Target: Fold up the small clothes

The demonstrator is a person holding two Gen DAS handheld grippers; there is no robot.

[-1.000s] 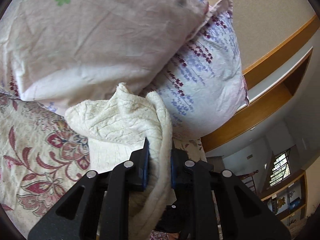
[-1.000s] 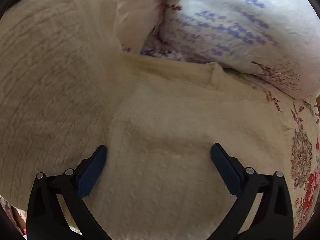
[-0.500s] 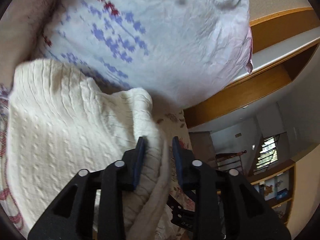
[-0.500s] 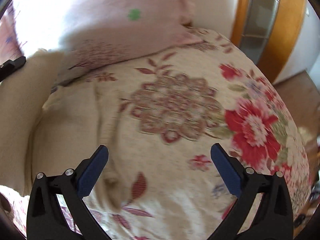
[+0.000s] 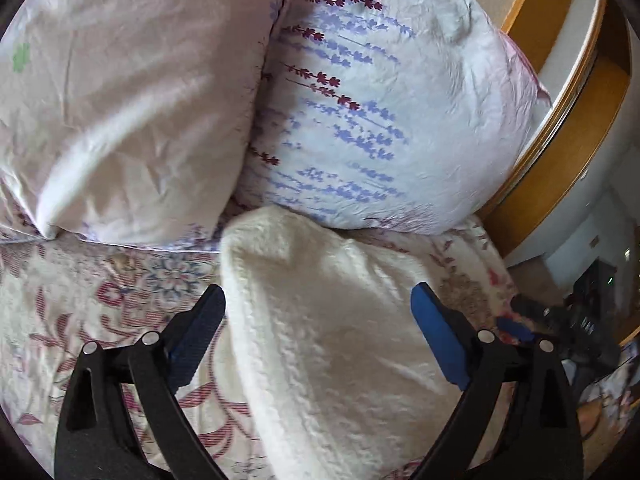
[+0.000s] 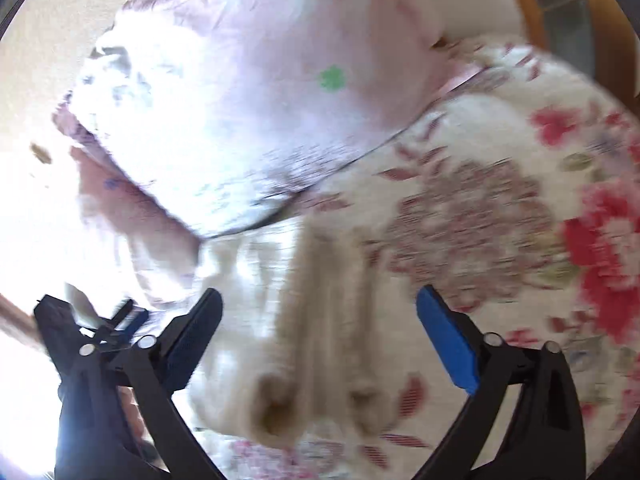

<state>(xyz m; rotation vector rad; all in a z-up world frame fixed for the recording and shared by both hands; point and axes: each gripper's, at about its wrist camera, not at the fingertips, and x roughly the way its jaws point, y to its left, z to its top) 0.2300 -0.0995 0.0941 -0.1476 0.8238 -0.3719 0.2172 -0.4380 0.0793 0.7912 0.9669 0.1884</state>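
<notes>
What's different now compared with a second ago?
The left gripper has just been opening and let go of the cream knitted garment, which now lies on the floral bedspread. The right gripper swung aside, jaws wide. The pillows stayed put.

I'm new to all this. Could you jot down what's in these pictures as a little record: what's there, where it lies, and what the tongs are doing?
Place: a bed with a floral bedspread
Garment: cream knit sweater, lying on the bedspread, its top edge against the pillows
Pillows: pale pink pillow beside a lavender-print pillow
Left tongs: jaws just opened wide, sweater below them, not gripped
Right tongs: open over the sweater, nothing gripped
Right view: blurred
</notes>
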